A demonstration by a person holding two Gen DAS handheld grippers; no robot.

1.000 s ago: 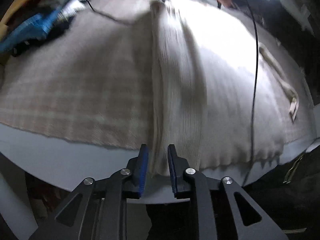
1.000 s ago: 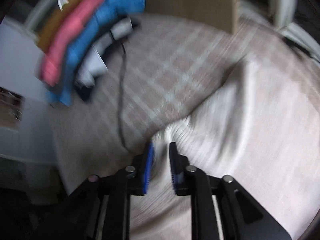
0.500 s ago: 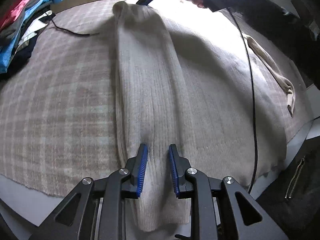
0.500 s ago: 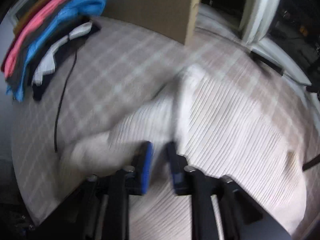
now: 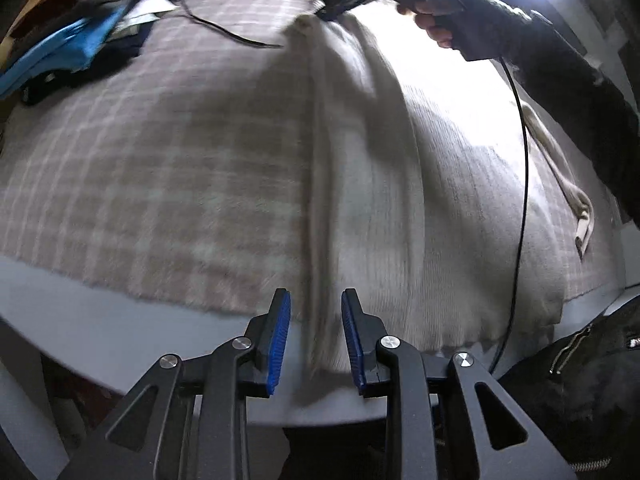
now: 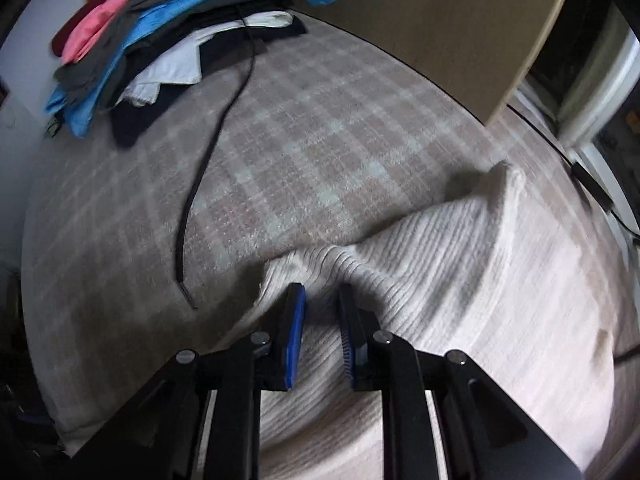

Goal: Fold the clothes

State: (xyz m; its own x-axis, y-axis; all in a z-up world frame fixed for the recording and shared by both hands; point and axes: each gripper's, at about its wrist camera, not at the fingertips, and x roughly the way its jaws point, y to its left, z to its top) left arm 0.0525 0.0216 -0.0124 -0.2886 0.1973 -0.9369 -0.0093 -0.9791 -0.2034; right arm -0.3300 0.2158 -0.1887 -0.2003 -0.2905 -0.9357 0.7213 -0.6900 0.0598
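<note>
Between the blue pads of the left claw (image 5: 316,334) runs the folded edge of the cream ribbed sweater (image 5: 372,208), and those jaws have just been opening: there is a clear gap on both sides and the pads are off the knit. The sweater stretches away from this claw as a long folded strip across the checked blanket (image 5: 160,168), its hem hanging just over the near edge of the pale desk (image 5: 100,320). At the far end of that strip, the right claw (image 6: 322,312) is down on the sweater's upper corner, with a hand (image 5: 440,20) and dark sleeve gripping its handle. From its own camera the right claw's jaws stand narrow, with a bunched ridge of the knit rising between them; they have just opened a touch, and blur hides whether the pads press the cloth, so I cannot tell. Beyond and to the left of the right claw, a black cable (image 6: 208,148) trails over the blanket toward a stack of folded clothes (image 6: 160,28) in blue, pink and grey. Straight ahead stands a brown board (image 6: 460,20).
</note>
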